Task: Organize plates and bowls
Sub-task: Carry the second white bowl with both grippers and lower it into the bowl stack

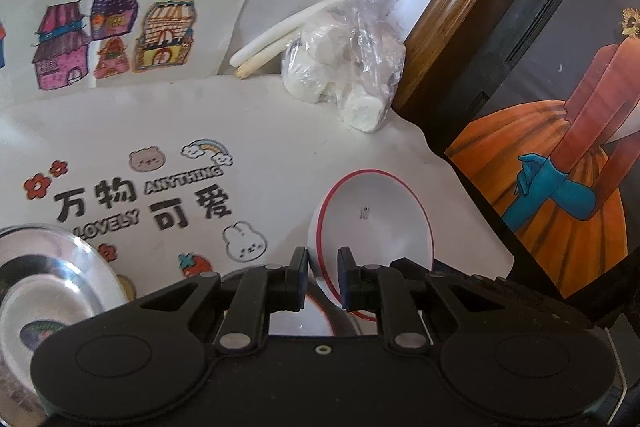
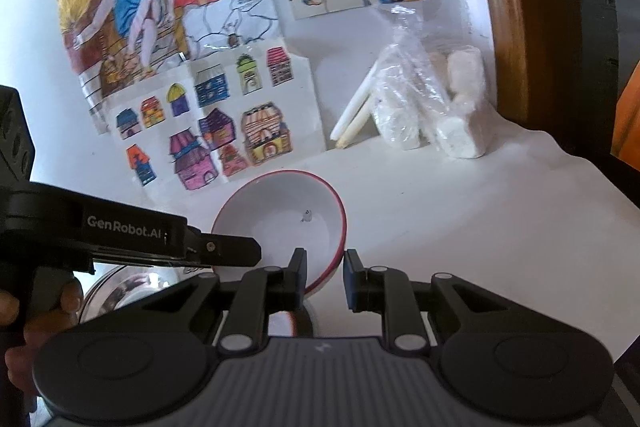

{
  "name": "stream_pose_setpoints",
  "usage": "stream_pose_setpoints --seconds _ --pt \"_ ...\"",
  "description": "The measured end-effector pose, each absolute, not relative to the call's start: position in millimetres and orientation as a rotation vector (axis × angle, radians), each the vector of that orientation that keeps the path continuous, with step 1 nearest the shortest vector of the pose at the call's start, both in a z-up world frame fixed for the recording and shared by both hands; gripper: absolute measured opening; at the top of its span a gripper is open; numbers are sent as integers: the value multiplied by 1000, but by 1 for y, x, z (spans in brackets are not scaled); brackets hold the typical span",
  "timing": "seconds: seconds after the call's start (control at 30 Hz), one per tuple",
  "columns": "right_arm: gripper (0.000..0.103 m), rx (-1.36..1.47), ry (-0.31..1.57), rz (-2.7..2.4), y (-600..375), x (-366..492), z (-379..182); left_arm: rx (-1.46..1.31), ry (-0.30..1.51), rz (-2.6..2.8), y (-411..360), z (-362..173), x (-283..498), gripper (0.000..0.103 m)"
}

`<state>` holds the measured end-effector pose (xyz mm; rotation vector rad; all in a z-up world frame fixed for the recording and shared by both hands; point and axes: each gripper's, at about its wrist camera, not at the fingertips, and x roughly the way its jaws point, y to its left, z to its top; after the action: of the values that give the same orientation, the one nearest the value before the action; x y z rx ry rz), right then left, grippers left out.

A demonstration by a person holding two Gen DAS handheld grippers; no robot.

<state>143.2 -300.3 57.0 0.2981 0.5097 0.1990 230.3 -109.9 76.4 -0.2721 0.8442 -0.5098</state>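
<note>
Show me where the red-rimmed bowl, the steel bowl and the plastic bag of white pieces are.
red-rimmed bowl [image 2: 280,211]: right wrist view, on its white inner wall.
steel bowl [image 1: 48,279]: left wrist view, on its shiny inside at lower left.
plastic bag [image 1: 344,67]: left wrist view, on the clear film over the white pieces.

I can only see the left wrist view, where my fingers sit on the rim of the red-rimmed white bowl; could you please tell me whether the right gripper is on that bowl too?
Observer: Yes, the right gripper is closed over the near edge of the red-rimmed white bowl.
Operator: Thank you. How does my left gripper sit relative to it?
Observer: The left gripper reaches in from the left side of the picture onto the bowl's left rim, apart from the right one.
Operator: Is anything else near that side?
Observer: A bare hand wraps the left gripper's handle at the lower left.
</note>
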Motion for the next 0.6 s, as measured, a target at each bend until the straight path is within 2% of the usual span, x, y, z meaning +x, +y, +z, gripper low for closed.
stream_pose_setpoints --seconds 0.6 --pt "22 274 608 286 -273 124 48 -206 909 -506 -79 60 202 16"
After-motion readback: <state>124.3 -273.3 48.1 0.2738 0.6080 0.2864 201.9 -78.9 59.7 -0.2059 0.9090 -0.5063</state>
